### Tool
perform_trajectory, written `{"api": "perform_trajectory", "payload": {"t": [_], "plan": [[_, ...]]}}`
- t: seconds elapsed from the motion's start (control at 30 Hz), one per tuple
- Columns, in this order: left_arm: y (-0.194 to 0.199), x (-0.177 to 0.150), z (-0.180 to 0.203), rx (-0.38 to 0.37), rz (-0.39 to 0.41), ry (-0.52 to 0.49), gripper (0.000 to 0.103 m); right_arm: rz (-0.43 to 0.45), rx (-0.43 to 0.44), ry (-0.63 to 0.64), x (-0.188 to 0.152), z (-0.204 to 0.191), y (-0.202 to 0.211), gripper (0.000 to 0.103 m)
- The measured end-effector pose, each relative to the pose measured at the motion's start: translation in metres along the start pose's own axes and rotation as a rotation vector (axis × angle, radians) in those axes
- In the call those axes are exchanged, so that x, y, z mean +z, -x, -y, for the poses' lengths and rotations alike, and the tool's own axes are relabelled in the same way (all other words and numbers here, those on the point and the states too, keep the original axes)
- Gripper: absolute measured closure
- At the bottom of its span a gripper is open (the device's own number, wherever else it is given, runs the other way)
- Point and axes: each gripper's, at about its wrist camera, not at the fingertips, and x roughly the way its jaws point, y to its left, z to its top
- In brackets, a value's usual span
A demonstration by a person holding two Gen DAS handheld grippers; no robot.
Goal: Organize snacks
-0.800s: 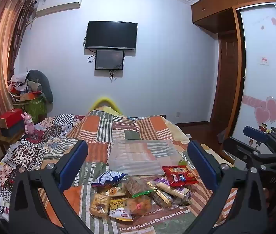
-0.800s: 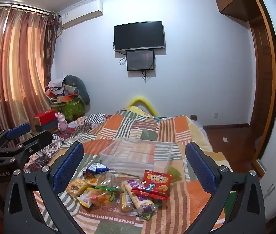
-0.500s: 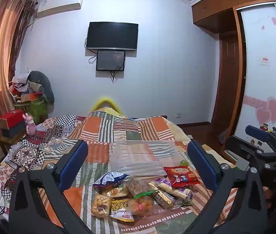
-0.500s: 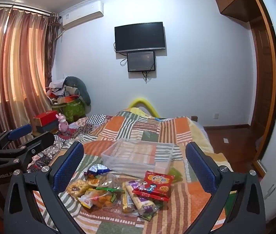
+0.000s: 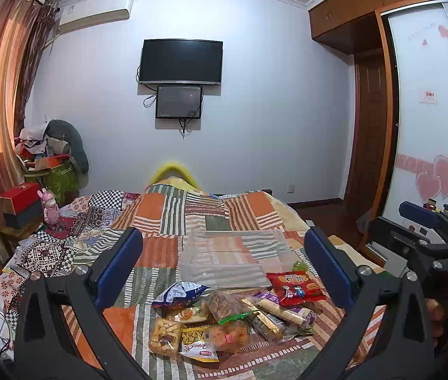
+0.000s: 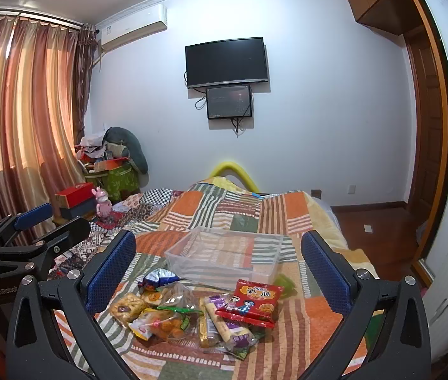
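Observation:
A pile of snack packets (image 5: pixel 224 323) lies on the patchwork bed, near its front edge; it also shows in the right wrist view (image 6: pixel 192 310). A red packet (image 5: pixel 295 286) (image 6: pixel 252 299) lies at the pile's right, a blue-white bag (image 5: pixel 178 293) at its left. An empty clear plastic box (image 5: pixel 235 258) (image 6: pixel 224 256) stands just behind the pile. My left gripper (image 5: pixel 224 266) is open and empty, held above the pile. My right gripper (image 6: pixel 219 269) is open and empty too. Each gripper shows at the edge of the other's view.
The bed's quilt (image 5: pixel 192 212) stretches back toward a yellow footboard (image 5: pixel 173 171). Boxes and a pink toy (image 5: pixel 49 205) crowd the bedside at left by the curtain. A wardrobe (image 5: pixel 426 126) stands at right, with wooden floor (image 6: pixel 375 218) beside the bed.
Both views have shifted very slightly; the pile and the box sit a little lower in frame. Nothing has been taken hold of or moved.

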Motion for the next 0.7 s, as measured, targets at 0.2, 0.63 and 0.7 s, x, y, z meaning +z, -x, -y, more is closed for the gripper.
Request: {"api": "perform_trajectory", "payload": {"t": [0.2, 0.63, 0.7], "plan": [[-0.0015, -0.0011, 0.0005, -0.001, -0.001, 0.001, 0.0, 0.004, 0.004, -0.004, 0.0004, 0.0004, 0.0003, 0.0], [-0.0035, -0.0018, 0.0018, -0.003, -0.003, 0.001, 0.0, 0.009, 0.006, -0.005, -0.0018, -0.0014, 0.0007, 0.0], [-0.0033, -0.0018, 0.0015, -0.004, -0.003, 0.002, 0.0, 0.009, 0.008, -0.005, -0.0014, -0.0022, 0.0007, 0.0]]}}
